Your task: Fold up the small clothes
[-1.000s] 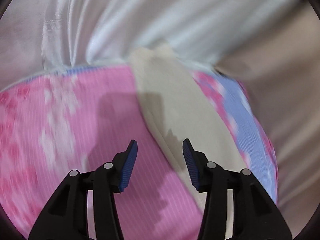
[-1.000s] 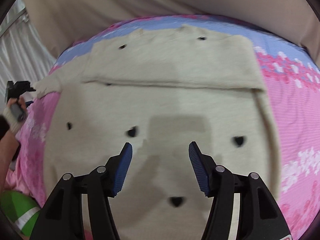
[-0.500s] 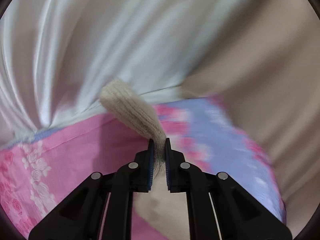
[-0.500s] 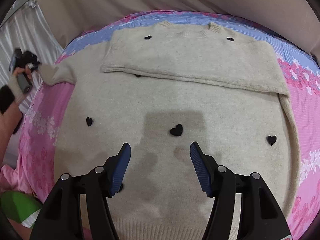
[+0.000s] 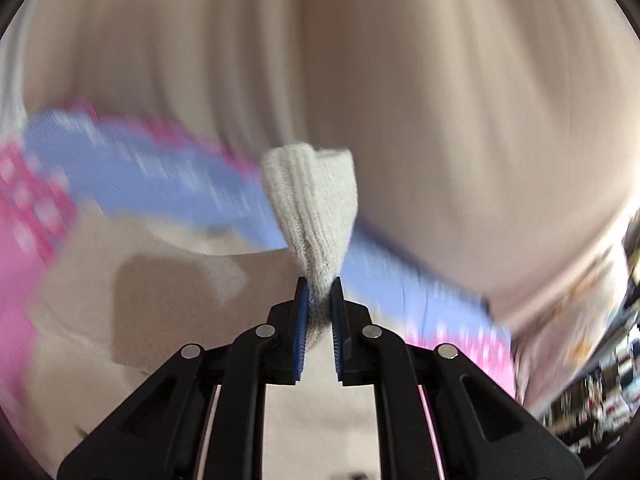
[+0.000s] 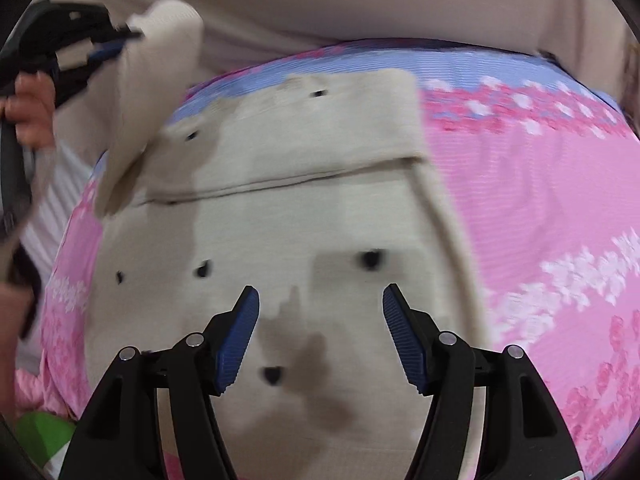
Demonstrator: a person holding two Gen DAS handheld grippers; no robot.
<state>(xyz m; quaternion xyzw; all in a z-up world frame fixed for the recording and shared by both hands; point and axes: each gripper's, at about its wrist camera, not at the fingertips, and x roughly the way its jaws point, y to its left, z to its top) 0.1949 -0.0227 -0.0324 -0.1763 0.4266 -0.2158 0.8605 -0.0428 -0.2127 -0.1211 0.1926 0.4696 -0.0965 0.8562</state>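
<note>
One cream knitted sweater (image 6: 304, 208) lies flat on one bed, on a pink flowered sheet (image 6: 532, 208) with a blue band (image 6: 460, 66) along its far edge. The sweater's far part is doubled over towards the near side, making a single crosswise fold line.

At far left in the right wrist view, a person's hand (image 6: 30, 108) carries the left tool (image 6: 86, 46). It is raised above the bed's far left corner and has the end of the sweater's one visible sleeve (image 6: 148, 92), which rises from the sweater's left side up to it. In the left wrist view that same left tool (image 5: 319, 312) has its two blue pads (image 5: 302, 320) pinching the ribbed cuff (image 5: 312, 204), which fans out beyond the tips; the jaws are easing apart slightly, yet the knit is clearly squeezed between them. The background there is blurred.

Five small black hearts can be counted on the sweater: two on the folded far part, two in a row on the left of the body (image 6: 203, 270), and one to the right (image 6: 370, 260). A sixth (image 6: 273, 374) sits near, between the fingers of the right tool (image 6: 320, 340).

That right tool hovers over the sweater's near middle with its two blue pads (image 6: 402, 344) spread and nothing between them.

At the near left corner there is one green patch (image 6: 40, 434), too cropped to identify.
</note>
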